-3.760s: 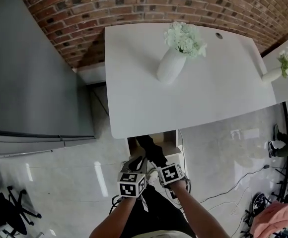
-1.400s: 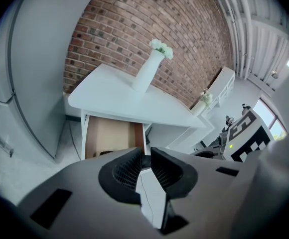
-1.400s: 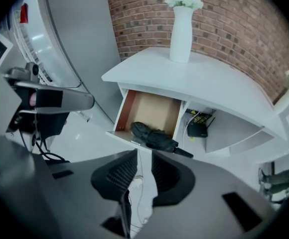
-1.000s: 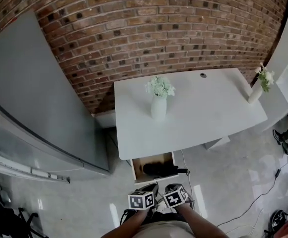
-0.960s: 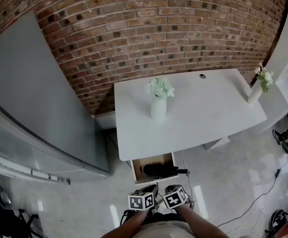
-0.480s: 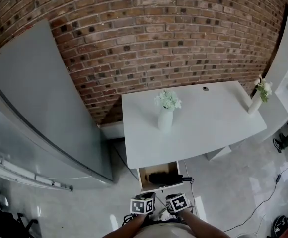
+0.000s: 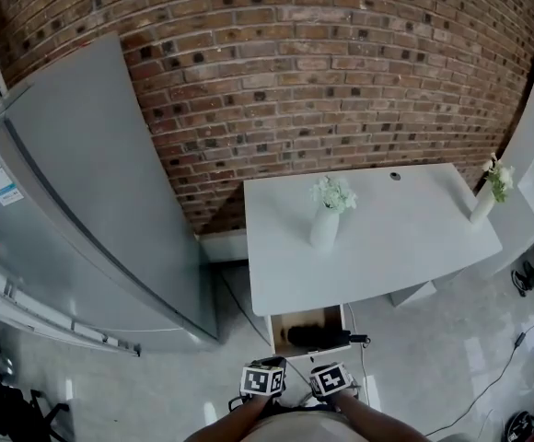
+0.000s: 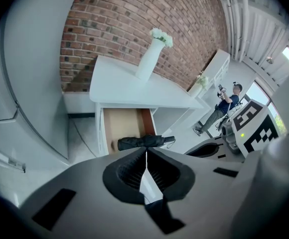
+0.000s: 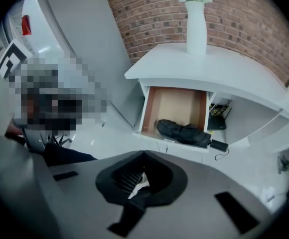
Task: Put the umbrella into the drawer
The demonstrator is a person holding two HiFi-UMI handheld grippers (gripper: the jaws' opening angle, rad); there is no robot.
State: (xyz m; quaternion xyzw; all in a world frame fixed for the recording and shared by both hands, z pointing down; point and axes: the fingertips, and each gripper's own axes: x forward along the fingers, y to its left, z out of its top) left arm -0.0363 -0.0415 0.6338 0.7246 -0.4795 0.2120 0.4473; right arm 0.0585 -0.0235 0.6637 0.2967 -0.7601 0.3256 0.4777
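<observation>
- Umbrella (image 9: 184, 132) lies folded in the open drawer (image 9: 177, 101) under the white surface (image 7: 405, 238), well clear of both tools
- Left tool (image 8: 146, 152) pinched together, empty
- Right tool (image 9: 143, 156) likewise closed on nothing

Passing freely over bare floor (image 7: 175, 394) up to the pulled-out drawer (image 7: 275, 331). Meeting a folded umbrella (image 7: 320, 338) lying crosswise at the drawer's front, handle end poking past the right wall. Finding bare drawer bottom behind it, partly under the white counter (image 7: 387, 238). Being hemmed on the left by a grey refrigerator (image 7: 83, 210).
</observation>
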